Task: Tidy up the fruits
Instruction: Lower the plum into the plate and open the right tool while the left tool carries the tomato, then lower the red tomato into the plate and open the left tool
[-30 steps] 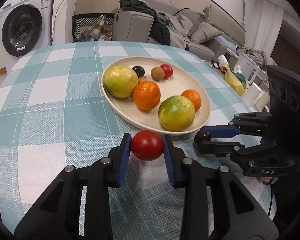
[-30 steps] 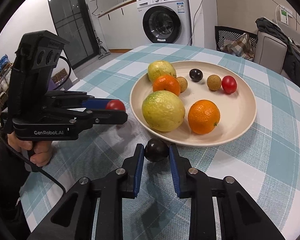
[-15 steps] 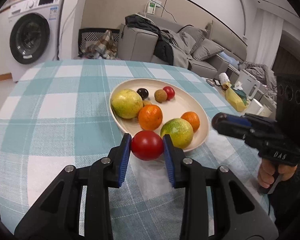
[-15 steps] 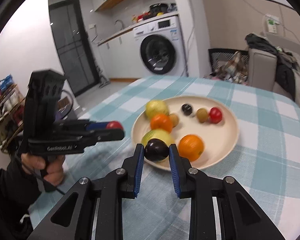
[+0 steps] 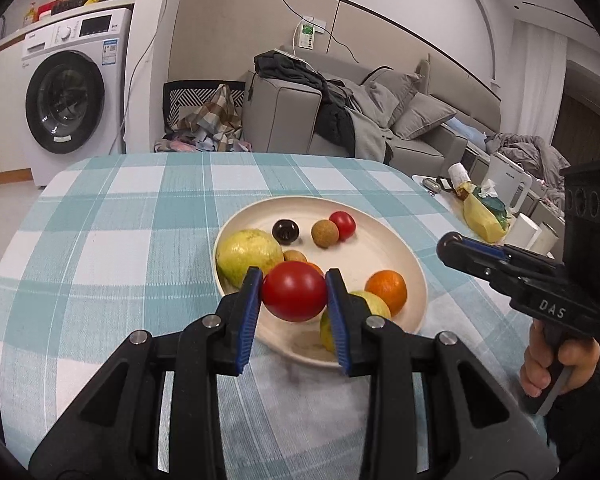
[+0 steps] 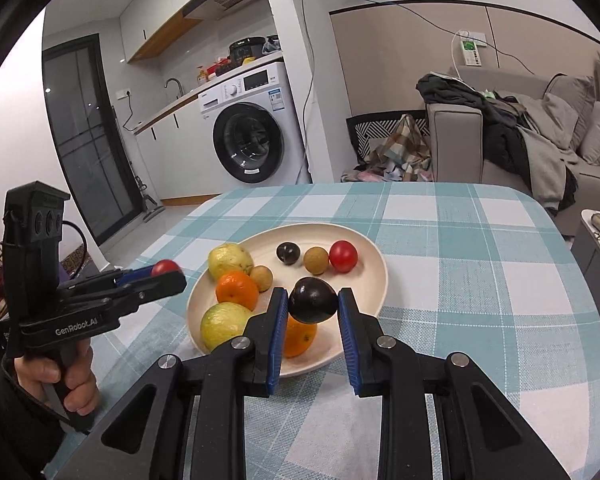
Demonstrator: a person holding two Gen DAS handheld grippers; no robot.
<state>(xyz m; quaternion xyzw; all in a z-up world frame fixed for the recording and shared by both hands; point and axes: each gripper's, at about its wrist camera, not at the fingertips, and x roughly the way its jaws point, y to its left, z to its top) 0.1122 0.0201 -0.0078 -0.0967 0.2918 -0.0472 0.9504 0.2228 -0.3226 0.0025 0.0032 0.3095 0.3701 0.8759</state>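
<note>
Left gripper (image 5: 294, 298) has its blue pads closed tight on a red tomato (image 5: 295, 297), which hangs in the air in front of the near rim of the cream plate (image 5: 418, 280). Just to its right, the right gripper (image 6: 313, 306) pinches a dark plum (image 6: 313, 300) the same way, jaws drawn in about as far as they go, the plum held clear of the table above the plate's near edge. Each tool is carried by a hand: the left hand (image 6: 66, 376) wraps its handle, and the right hand (image 5: 556, 360) does likewise on the other side.

Directly beyond the held tomato lie a large yellow-green guava (image 5: 249, 256) to the left and a small brown fruit (image 5: 296, 257) peeking out behind it. Under and behind the right gripper's jaws sits an orange (image 6: 298, 336), partly hidden; to the left of it are a second guava (image 6: 225, 326) and another orange (image 6: 237, 291). Farther out, at the far side of the plate, a dark plum-like fruit (image 6: 288, 253), a tan round fruit (image 6: 316, 260) and a small red tomato (image 6: 343, 256) line up in a row, the last two touching.

Everything rests on a table with a teal and white checked cloth (image 6: 460, 240). Past the table's far edge stand a washing machine (image 6: 252, 136) to the left and a grey sofa (image 6: 540, 140) heaped with clothes to the right.
</note>
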